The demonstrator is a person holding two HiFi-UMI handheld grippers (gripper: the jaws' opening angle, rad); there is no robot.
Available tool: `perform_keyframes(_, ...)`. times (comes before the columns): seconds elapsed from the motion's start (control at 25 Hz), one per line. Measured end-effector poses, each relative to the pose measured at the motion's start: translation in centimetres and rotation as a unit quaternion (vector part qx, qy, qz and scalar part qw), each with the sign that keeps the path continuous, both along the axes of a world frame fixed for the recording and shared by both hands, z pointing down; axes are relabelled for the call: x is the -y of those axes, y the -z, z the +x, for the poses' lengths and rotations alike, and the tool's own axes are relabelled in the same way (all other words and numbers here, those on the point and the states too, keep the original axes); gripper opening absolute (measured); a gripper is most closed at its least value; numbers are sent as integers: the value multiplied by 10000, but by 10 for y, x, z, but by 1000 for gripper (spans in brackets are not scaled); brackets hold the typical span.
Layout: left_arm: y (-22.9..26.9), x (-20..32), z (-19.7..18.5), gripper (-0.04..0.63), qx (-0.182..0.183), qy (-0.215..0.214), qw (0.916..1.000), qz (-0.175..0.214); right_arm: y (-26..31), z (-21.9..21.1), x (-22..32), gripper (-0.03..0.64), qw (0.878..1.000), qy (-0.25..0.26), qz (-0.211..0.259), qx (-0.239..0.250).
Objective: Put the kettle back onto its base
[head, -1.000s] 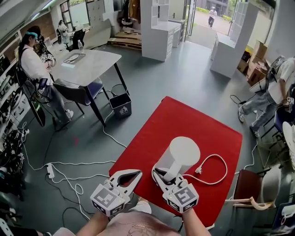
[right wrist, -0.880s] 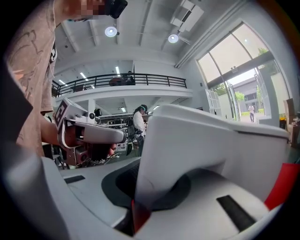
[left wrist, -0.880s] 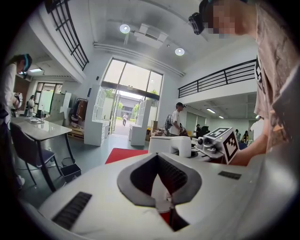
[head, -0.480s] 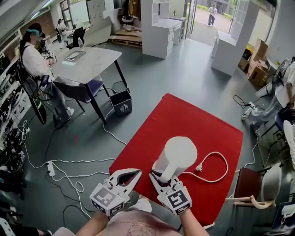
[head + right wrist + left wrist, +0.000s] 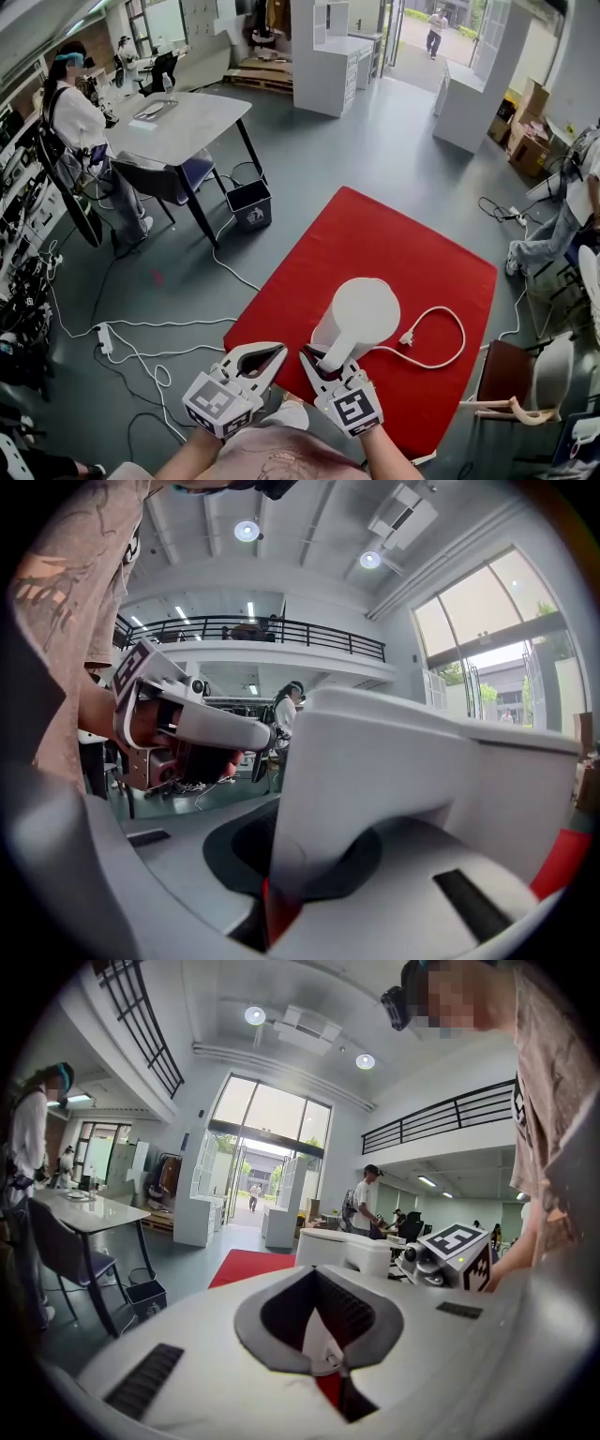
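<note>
Kettle (image 5: 356, 319) first: we see its white body upright on the near half of the red mat (image 5: 375, 225). We cannot tell whether a base sits under it on the mat, since the body covers that spot. Our right gripper (image 5: 319, 356) reaches in over the mat's near left edge and is clenched on the kettle's handle; its own view shows the white handle wedged between the two jaws. Our left gripper (image 5: 279, 351) hangs by the mat's left corner, apart from the kettle, its jaw tips pressed together with nothing between them. A white cord (image 5: 452, 323) loops across the mat's right side, and its plug (image 5: 408, 338) lies on the mat.
</note>
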State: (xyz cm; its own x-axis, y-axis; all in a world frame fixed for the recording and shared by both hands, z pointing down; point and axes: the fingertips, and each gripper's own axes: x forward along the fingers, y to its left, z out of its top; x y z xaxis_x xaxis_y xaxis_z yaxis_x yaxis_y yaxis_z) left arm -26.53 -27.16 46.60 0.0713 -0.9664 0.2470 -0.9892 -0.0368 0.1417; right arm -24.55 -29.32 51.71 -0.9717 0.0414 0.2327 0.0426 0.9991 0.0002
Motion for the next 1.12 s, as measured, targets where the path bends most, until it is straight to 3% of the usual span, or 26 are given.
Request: perform_keyframes(1.12, 1, -12, 10, -3, -29, 92, 9999, 56, -27, 6, -28, 57, 9986, 135, 478, -198)
